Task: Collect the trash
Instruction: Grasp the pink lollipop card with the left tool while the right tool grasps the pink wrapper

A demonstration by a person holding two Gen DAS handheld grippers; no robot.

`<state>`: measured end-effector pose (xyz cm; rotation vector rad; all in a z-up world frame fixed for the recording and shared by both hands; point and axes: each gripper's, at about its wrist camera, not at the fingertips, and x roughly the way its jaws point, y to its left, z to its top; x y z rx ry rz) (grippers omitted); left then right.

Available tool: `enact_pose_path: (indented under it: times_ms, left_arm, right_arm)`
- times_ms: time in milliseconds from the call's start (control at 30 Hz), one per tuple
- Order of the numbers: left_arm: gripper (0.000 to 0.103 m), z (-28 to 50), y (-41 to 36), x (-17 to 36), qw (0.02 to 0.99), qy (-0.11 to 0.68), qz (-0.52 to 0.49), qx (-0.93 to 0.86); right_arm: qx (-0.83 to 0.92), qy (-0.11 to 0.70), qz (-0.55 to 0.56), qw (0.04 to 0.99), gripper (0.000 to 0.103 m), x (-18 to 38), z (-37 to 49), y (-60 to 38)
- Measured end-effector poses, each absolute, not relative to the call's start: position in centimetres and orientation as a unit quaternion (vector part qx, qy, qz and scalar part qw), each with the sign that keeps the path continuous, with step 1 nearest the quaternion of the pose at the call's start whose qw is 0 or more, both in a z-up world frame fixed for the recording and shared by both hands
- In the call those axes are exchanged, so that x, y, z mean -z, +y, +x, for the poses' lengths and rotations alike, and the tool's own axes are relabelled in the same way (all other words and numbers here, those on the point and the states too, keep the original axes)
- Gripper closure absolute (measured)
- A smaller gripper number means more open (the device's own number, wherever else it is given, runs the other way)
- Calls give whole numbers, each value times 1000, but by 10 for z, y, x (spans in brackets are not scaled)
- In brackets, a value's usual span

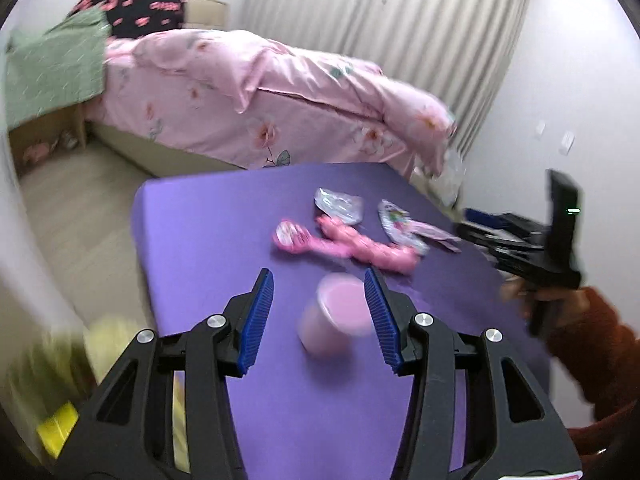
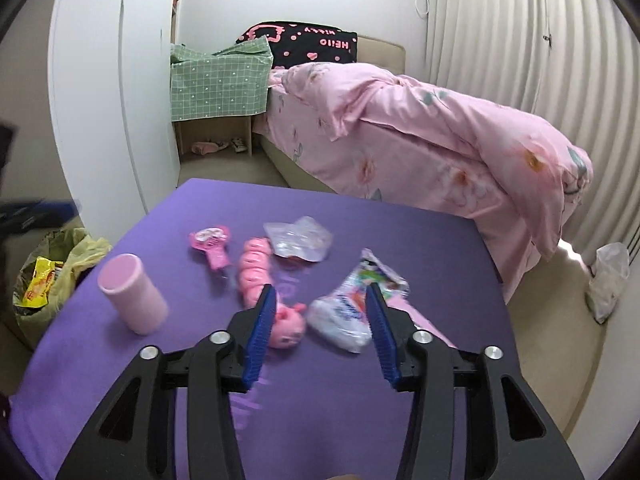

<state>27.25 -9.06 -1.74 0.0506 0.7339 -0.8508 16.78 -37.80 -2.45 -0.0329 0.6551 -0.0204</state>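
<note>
Left gripper [image 1: 319,316] above purple table [image 1: 208,220]

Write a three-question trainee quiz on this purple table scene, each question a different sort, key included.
1. True or false: the pink cup lies on its side.
2. Which item shows between the right gripper's jaws? A) the printed wrapper B) a green bottle C) a metal spoon
3. Fill in: the bin bag with a yellow packet inside sits on the ____ beside the table.

Key: 1 false, it stands upright; 2 A; 3 floor.
</note>
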Motion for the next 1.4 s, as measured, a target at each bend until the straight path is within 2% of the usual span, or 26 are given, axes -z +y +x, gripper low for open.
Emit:
enact_pose_path:
  times_ms: [100,233,333,567,633,733,800,833,867,900,1400]
  left_arm:
    - [58,315,-126,30,830,366,59,417]
    - [58,368,-166,61,796,435,49,418]
    - [58,384,-186,77,791,458,68,401]
    - [58,379,-211,97,780,491,141,362]
    - [58,378,-210,97,774,500,137,363]
    - [58,378,-204,99,764,517,118,369]
    - [61,377,-201,98,765,516,110,369]
    - [66,376,-198,97,769,510,108,370]
    - [81,376,-198,95,773,506,107,368]
    - [86,376,-194,93,776,504,105,365]
    - [89,365,-141,45,845,436,62,303]
  right_arm:
    - [22,332,-10,943,55,32,175,-396]
    - [50,350,-6,935,55,42,189,-418]
    - [60,363,-10,930,55,49,198,-428]
    - [67,369,17,927,54,63,217,-445]
    - [69,368,23,927,48,66,220,-448]
    - [72,371,20,926,48,71,225,-449]
    - [69,379,24,923,48,75,227,-450]
    - [66,380,23,922,48,76,227,-450]
    - [61,381,23,922,48,77,226,-451]
    - [55,384,24,922,48,77,226,-452]
    - [16,440,67,895,48,99,216,-468]
